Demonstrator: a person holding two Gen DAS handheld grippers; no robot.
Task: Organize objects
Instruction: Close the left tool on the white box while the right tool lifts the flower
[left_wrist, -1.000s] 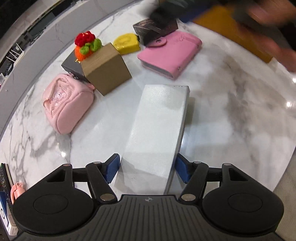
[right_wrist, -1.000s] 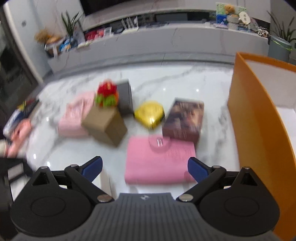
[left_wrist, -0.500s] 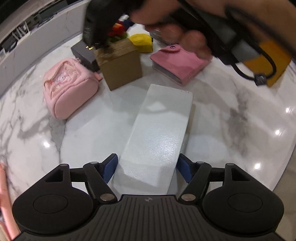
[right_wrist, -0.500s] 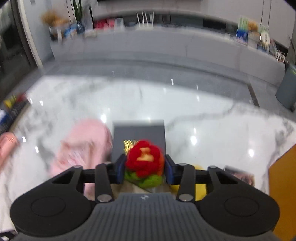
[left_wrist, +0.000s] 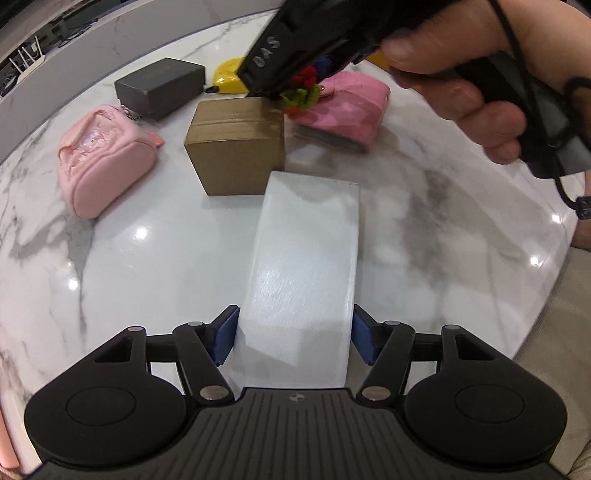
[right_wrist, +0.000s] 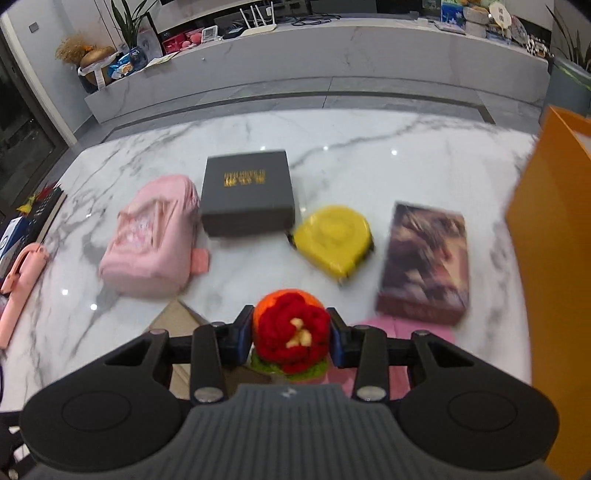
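While the left gripper (left_wrist: 293, 338) is clamped on the near end of a long white box (left_wrist: 303, 266) lying on the marble table (left_wrist: 424, 229), the right gripper (right_wrist: 291, 338) is squeezed onto a crocheted flower (right_wrist: 291, 338), red on top with a green base, held clear above the brown cardboard box (left_wrist: 236, 147). In the right wrist view, a pink pouch (right_wrist: 151, 236) is seen at 10 o'clock from the flower, a dark grey box (right_wrist: 247, 192) at 11, a yellow tape measure (right_wrist: 332, 240) at 1, and a book (right_wrist: 424, 258) at 2. A pink wallet (left_wrist: 343, 107) sits at 1 o'clock from the white box. An orange bin (right_wrist: 554, 240) is seen at the right edge.
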